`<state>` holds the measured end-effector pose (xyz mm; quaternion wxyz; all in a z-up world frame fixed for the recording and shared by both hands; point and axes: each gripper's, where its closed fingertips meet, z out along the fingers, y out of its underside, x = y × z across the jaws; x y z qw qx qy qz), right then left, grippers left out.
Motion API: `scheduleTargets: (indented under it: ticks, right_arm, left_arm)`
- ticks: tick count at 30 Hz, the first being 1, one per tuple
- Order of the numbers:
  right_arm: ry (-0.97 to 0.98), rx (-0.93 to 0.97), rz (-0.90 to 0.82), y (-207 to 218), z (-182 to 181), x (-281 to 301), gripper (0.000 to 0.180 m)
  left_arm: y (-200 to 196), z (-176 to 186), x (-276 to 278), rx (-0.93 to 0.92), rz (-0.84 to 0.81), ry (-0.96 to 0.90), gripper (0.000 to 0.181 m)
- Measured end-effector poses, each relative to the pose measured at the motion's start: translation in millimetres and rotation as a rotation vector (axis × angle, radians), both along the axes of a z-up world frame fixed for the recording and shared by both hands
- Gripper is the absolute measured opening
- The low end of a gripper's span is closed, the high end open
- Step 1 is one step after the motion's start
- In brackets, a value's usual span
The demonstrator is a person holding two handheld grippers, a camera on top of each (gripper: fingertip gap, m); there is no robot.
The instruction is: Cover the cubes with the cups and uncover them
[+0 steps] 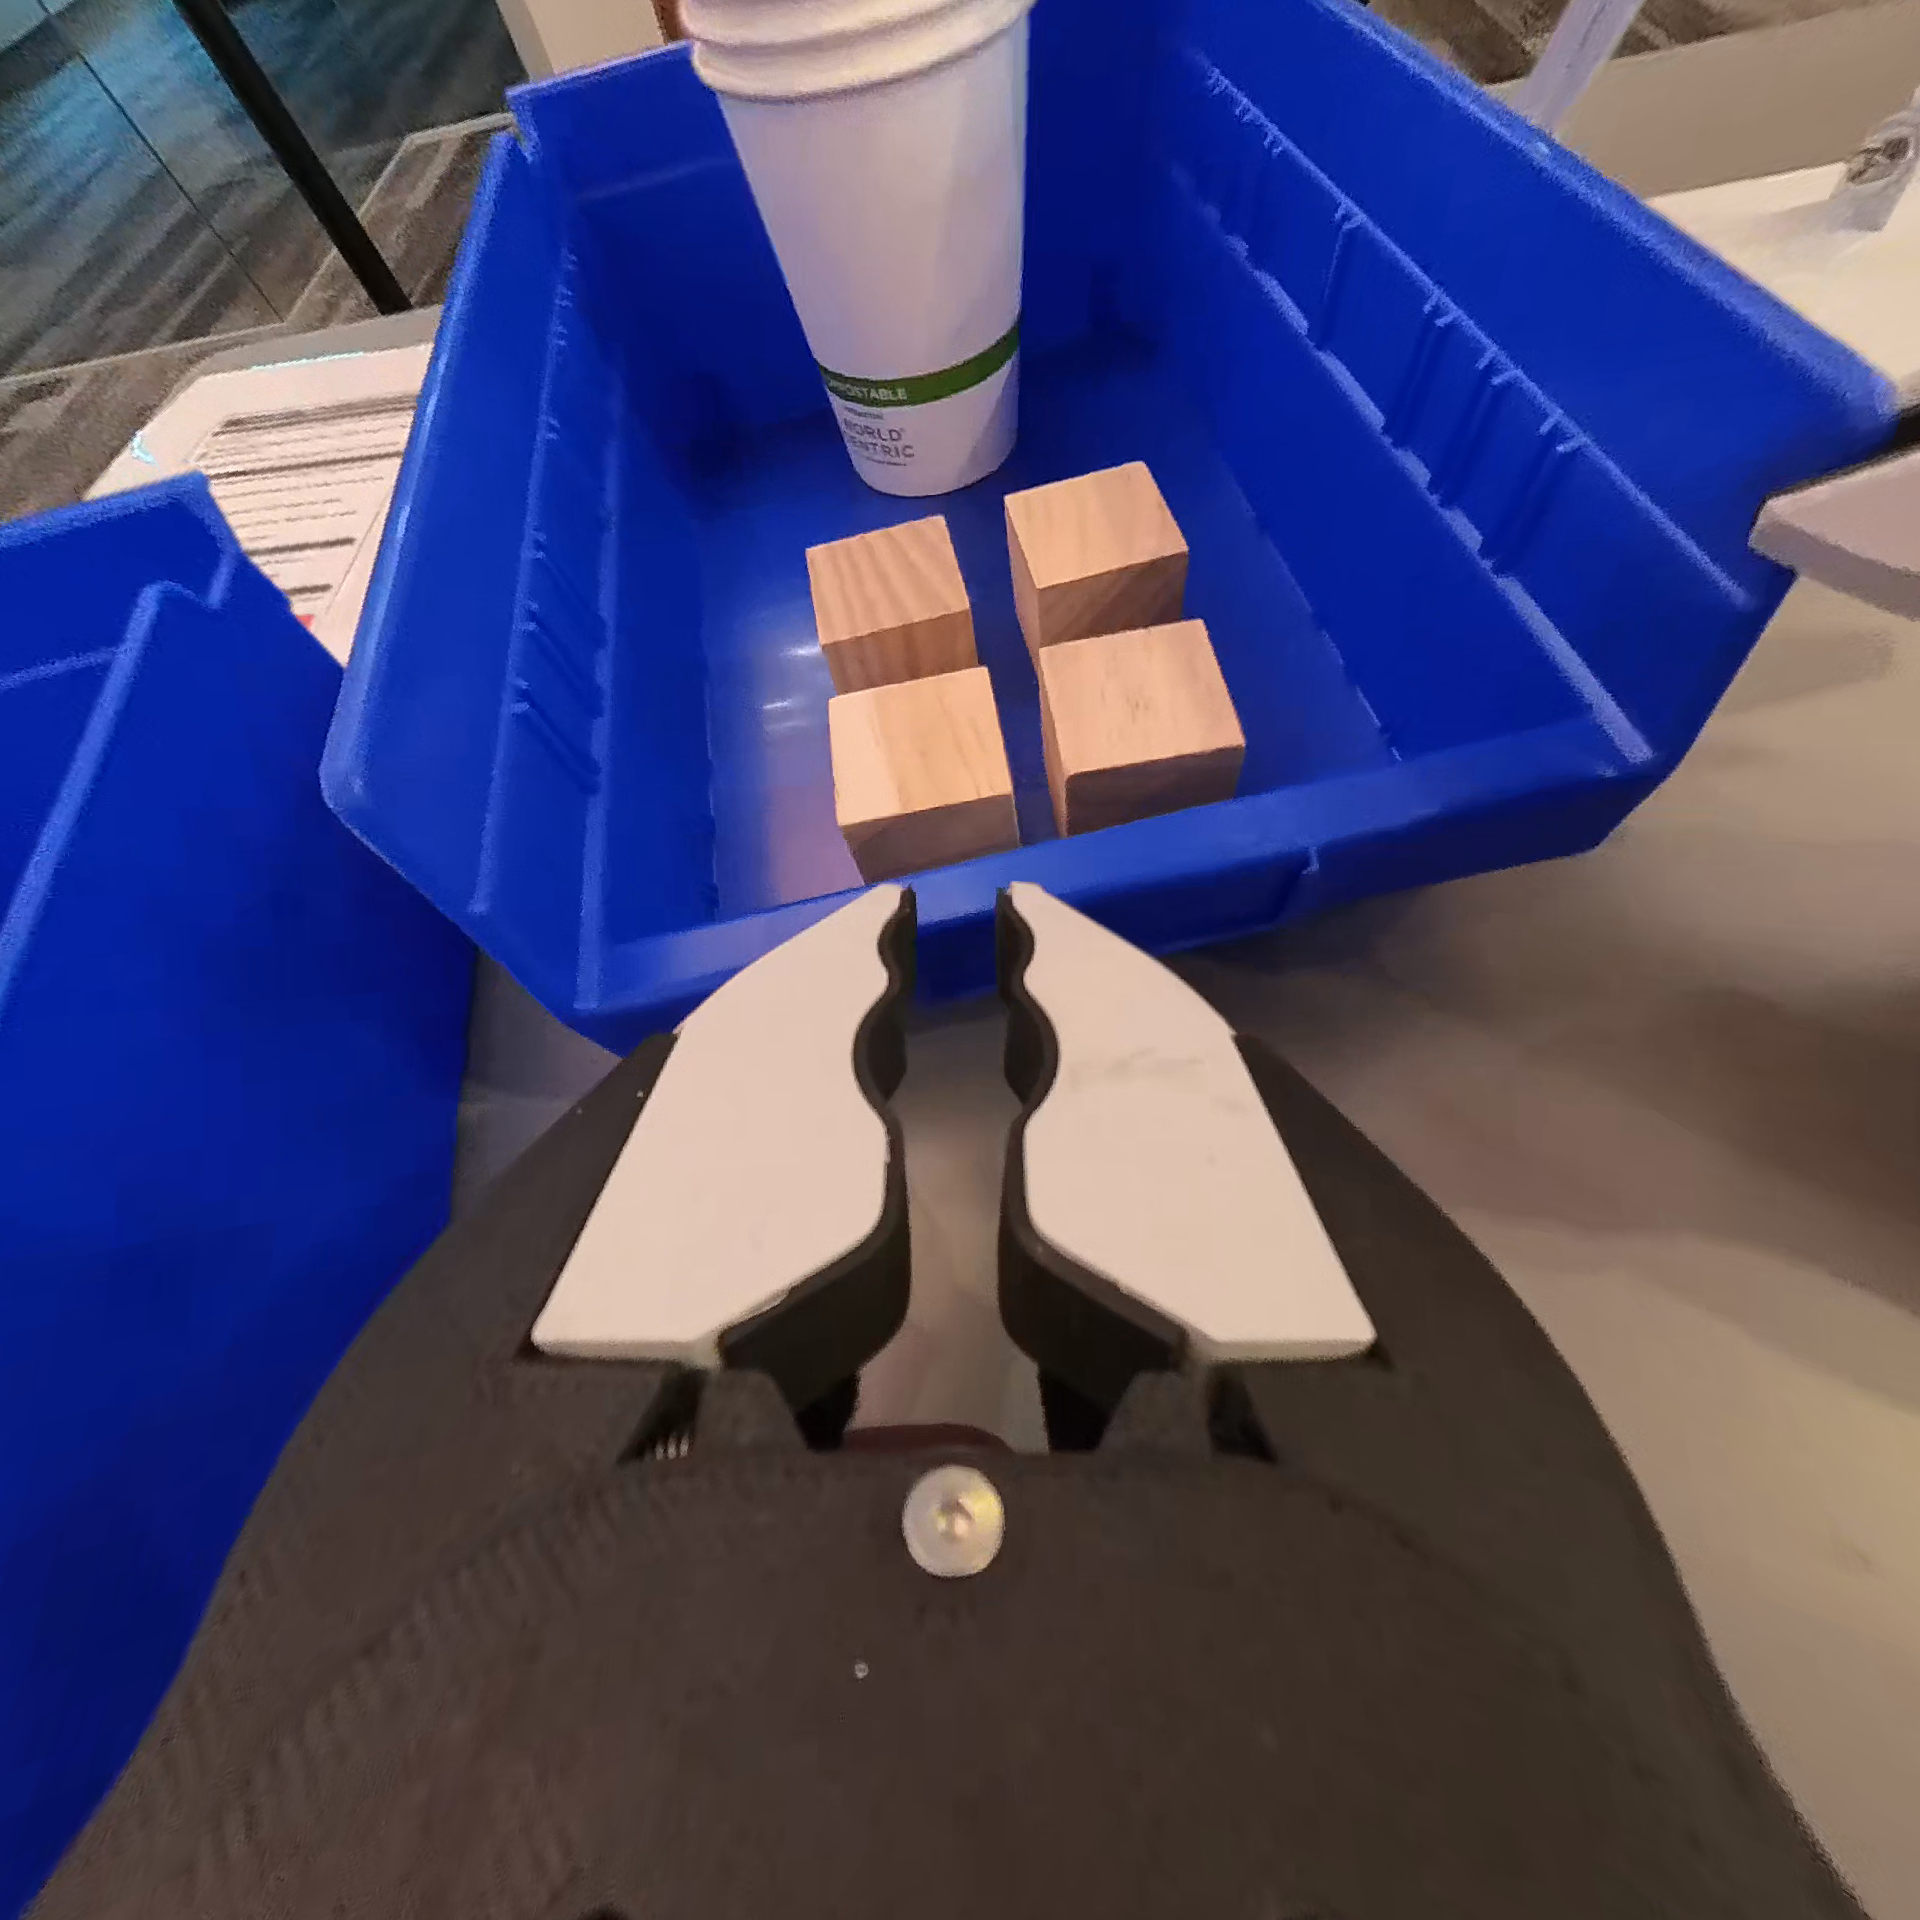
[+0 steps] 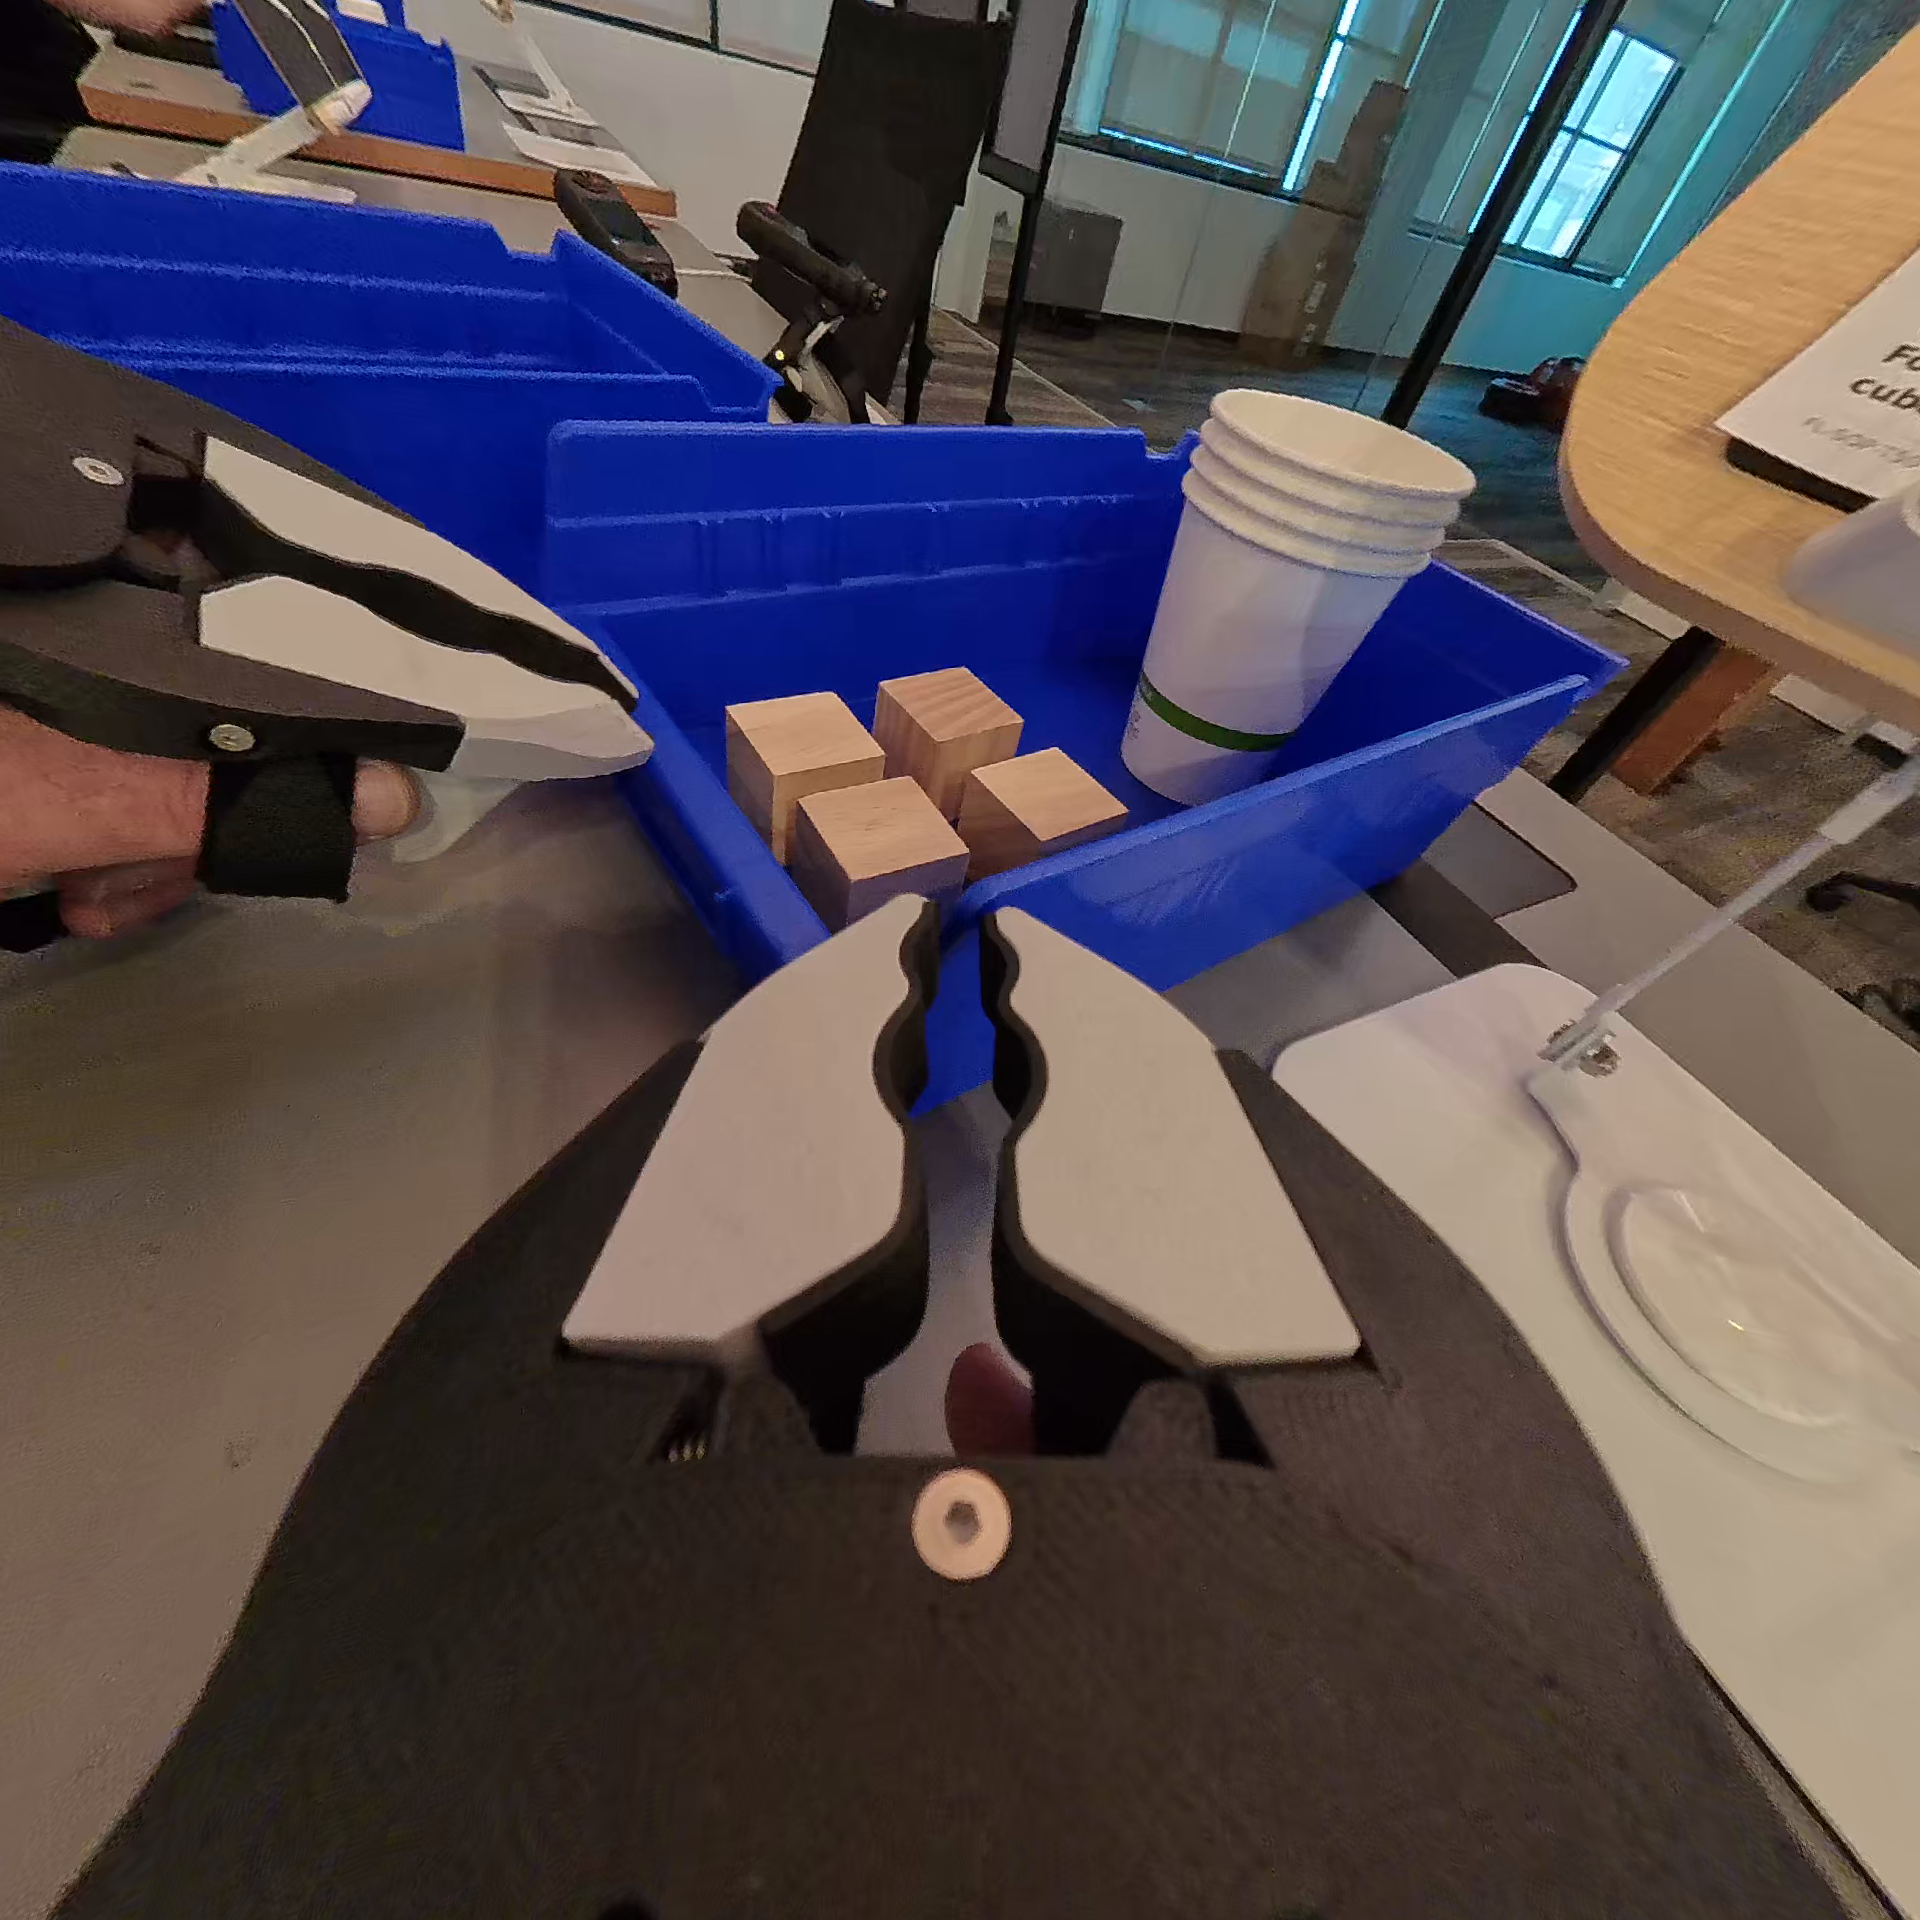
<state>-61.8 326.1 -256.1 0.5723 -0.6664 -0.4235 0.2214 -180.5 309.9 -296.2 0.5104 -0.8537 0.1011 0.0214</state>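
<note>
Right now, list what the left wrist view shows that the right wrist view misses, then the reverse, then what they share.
Left wrist view only: the printed sheet behind the second bin.
Right wrist view only: the left tool with the hand gripping it, the wooden table, the white tray.
Shared: the blue bin, four wooden cubes, the stacked cups.

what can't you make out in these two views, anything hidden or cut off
- Stack of cups: its top is cut off by the upper edge of the left wrist view.
- Lower front of the nearest wooden cube: hidden by the right gripper and the blue bin wall, right wrist view.
- Second blue bin: its inside is cut off by the left edge, left wrist view.
</note>
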Motion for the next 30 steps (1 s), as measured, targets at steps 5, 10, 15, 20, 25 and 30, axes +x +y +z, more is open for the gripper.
scheduleTargets:
  ticks: [5, 10, 15, 20, 25, 30]
  right_arm:
    - [0.011, -0.01, 0.022, 4.4, 0.0, -15.6, 0.007]
    - [0.01, -0.011, 0.042, 8.6, -0.1, -31.5, 0.008]
    - [0.024, -0.025, 0.036, 18.7, -0.1, -41.4, 0.008]
    - [0.02, -0.028, 0.039, 18.1, 1.0, -42.2, 0.007]
    - [0.064, 0.0, 0.057, -3.0, 18.7, -32.9, 0.009]
    - [0.062, 0.001, 0.177, -55.8, 21.9, -57.3, 0.013]
  left_arm:
    - [13.6, 0.6, -6.6, -0.006, 0.014, -0.001, 0.013]
    - [32.7, 0.2, -11.9, -0.013, 0.019, 0.007, 0.013]
    - [45.9, -1.2, -19.5, -0.008, 0.038, -0.034, 0.011]
    - [45.5, 0.6, -20.4, -0.001, 0.042, -0.05, 0.012]
    - [7.3, 39.4, -13.9, 0.085, 0.008, -0.032, 0.015]
    - [-48.0, 109.1, -82.7, 0.181, 0.12, 0.059, 0.019]
